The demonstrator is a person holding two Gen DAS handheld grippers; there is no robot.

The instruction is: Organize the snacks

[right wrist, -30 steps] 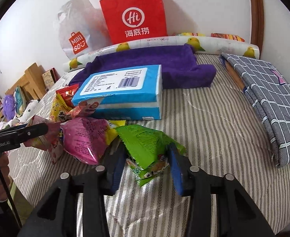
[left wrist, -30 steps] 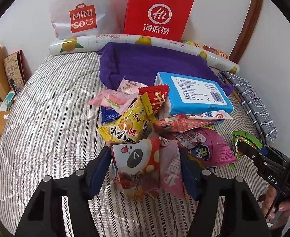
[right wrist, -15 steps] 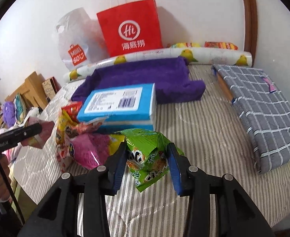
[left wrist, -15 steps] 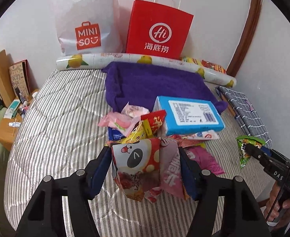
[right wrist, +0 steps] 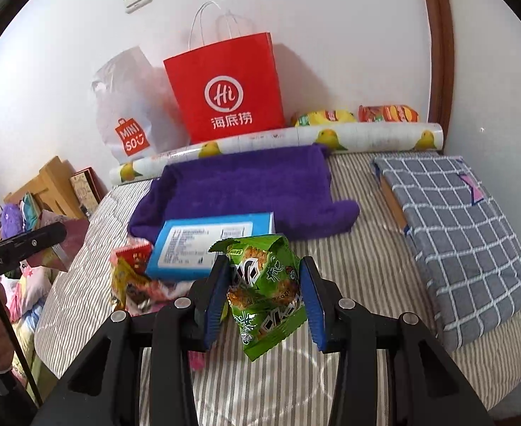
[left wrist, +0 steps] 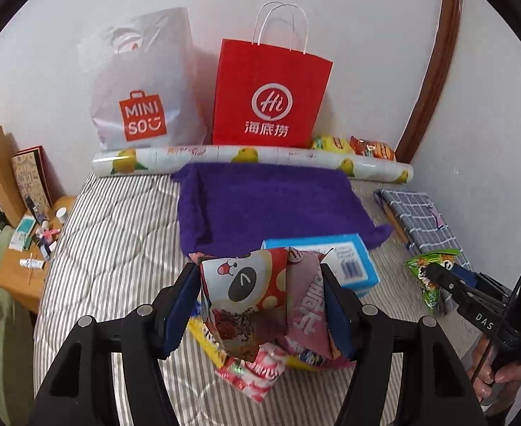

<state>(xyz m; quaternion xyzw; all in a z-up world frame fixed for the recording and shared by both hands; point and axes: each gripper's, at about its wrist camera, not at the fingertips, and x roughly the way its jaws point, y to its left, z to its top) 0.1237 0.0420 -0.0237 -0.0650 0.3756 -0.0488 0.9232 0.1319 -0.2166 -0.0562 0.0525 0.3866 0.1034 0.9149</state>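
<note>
Striped bed [left wrist: 118,248], red paper bag [left wrist: 271,96] at wall. Left tongs [left wrist: 260,305] clamp panda packet [left wrist: 246,294] plus pink packet [left wrist: 308,305], above bed; right tongs [right wrist: 264,294] clamp green packet [right wrist: 264,284]. Judged light, soft, crinkly, crushable; grip mid-body, gently.

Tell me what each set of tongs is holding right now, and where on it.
Left tongs: red-and-white cartoon snack packet and pink snack packet together, clamped at their outer sides. Right tongs: crinkled green snack packet, pinched at its side edges.
</note>
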